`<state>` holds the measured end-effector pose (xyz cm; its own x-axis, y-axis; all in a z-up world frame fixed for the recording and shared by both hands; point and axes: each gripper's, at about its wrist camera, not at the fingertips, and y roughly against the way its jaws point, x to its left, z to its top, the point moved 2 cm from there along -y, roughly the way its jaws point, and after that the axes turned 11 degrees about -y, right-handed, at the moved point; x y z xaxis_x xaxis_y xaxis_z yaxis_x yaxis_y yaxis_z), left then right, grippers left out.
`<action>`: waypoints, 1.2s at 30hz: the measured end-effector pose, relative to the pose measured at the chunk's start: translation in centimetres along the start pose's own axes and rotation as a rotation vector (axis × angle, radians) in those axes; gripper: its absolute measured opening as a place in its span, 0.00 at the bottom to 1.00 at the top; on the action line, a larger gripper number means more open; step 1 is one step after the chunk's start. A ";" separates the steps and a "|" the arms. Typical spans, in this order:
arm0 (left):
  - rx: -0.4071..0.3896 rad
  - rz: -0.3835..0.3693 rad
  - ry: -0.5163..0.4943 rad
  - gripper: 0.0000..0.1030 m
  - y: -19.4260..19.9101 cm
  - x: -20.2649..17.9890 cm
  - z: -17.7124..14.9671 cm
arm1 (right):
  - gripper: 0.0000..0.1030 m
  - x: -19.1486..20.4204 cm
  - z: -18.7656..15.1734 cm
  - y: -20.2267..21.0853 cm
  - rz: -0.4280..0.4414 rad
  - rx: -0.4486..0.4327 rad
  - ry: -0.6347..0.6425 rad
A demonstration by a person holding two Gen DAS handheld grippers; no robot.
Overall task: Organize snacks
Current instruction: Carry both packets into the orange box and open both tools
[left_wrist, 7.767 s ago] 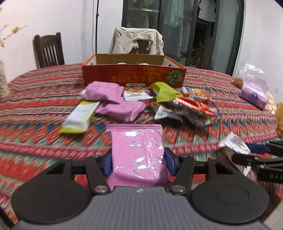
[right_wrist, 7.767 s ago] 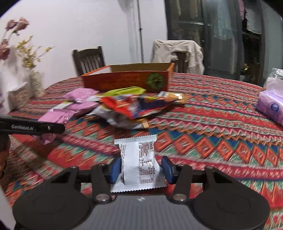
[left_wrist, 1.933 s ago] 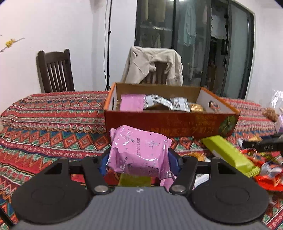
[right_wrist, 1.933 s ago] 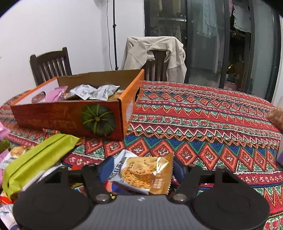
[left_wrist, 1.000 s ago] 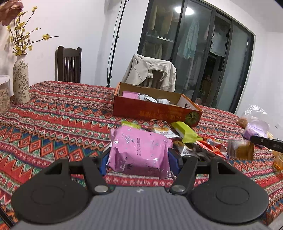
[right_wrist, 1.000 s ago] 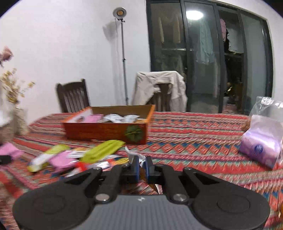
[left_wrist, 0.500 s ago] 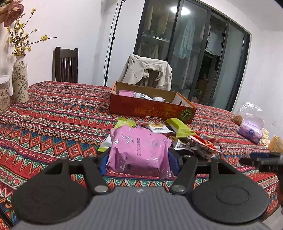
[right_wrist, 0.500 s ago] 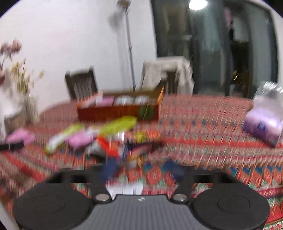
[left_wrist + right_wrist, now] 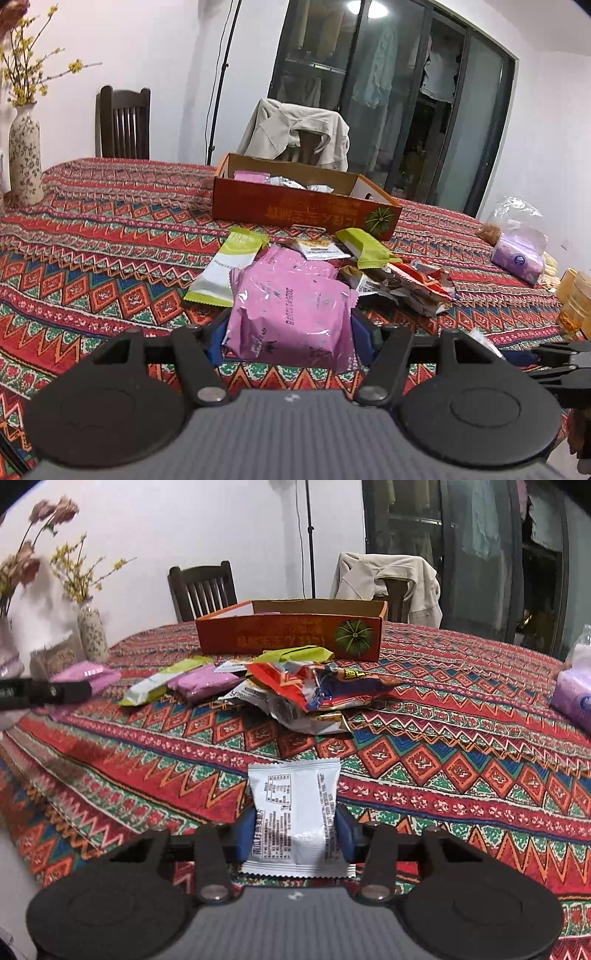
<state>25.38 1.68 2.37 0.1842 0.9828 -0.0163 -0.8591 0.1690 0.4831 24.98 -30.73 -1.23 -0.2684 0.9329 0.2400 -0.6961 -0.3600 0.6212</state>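
Observation:
My left gripper is shut on a pink snack packet, held above the near part of the table. It also shows from the side in the right wrist view. My right gripper has its blue pads against the sides of a white snack packet that lies flat near the table's front edge. The orange cardboard box with several packets inside stands at the back, also in the right wrist view. A pile of loose snacks lies in front of it.
The table has a red patterned cloth. A vase of flowers stands at the left. A purple tissue pack and a yellow jar sit at the right. Chairs stand behind the table.
My left gripper has drawn back and lowered with the pink packet. My right gripper let go of the noodle packet, swung down and now grips the white packet at the front edge.

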 end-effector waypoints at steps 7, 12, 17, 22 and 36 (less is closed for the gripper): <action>-0.080 -0.099 0.019 0.63 -1.7 2.6 6.1 | 0.42 -0.6 5.4 3.3 0.151 -0.140 -0.059; -0.123 -0.089 -0.030 0.63 -8.8 4.1 13.8 | 0.42 -0.9 14.7 0.4 0.162 -0.264 -0.025; 0.020 0.020 -0.027 0.63 -20.7 6.8 18.6 | 0.42 -1.7 24.9 -11.2 0.132 -0.167 -0.064; 0.108 0.120 -0.168 0.63 -29.4 7.2 19.1 | 0.42 -2.1 29.9 -22.5 -0.063 -0.060 -0.028; 0.111 0.087 -0.118 0.73 -28.4 9.0 18.4 | 0.67 -1.1 29.7 -30.4 -0.231 -0.037 0.132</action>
<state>60.24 4.31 4.63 0.1720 0.9766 0.1293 -0.8175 0.0683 0.5719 66.25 -20.85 1.75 -0.1828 0.9831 -0.0059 -0.7721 -0.1398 0.6199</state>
